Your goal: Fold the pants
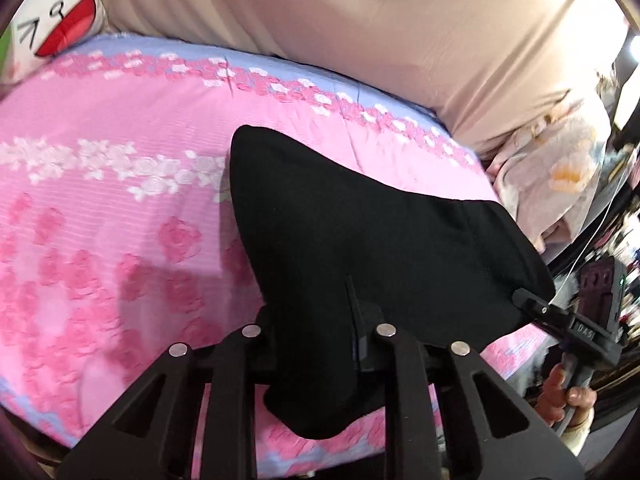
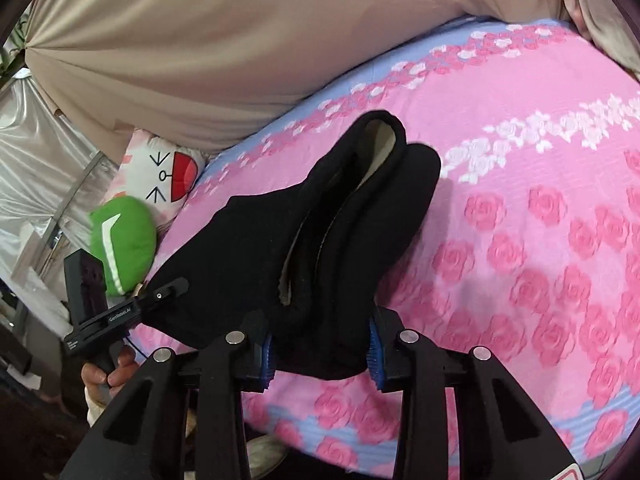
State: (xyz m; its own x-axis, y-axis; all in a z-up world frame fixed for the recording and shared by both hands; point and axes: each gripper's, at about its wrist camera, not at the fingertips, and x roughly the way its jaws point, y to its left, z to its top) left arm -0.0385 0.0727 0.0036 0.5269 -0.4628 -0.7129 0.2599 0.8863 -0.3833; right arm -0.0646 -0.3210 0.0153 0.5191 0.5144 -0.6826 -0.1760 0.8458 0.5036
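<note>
The black pants point(image 1: 360, 232) hang as a folded bundle above the pink rose bedspread point(image 1: 100, 208), held up at two ends. My left gripper point(image 1: 320, 340) is shut on one end of the pants; the cloth drapes over its fingers and hides the tips. My right gripper point(image 2: 320, 344) is shut on the other end of the pants point(image 2: 328, 240), its blue pads point(image 2: 266, 356) pressing the cloth. Each view shows the other gripper clamped on the cloth: the right gripper point(image 1: 536, 306) in the left wrist view, the left gripper point(image 2: 168, 290) in the right wrist view.
A beige sheet point(image 1: 400, 20) rises behind the bed. A white cartoon-face pillow point(image 2: 168, 176) and a green plush point(image 2: 124, 240) lie at one end, a floral blanket point(image 1: 560, 184) at the other. The bedspread's near edge point(image 2: 400, 440) runs below the grippers.
</note>
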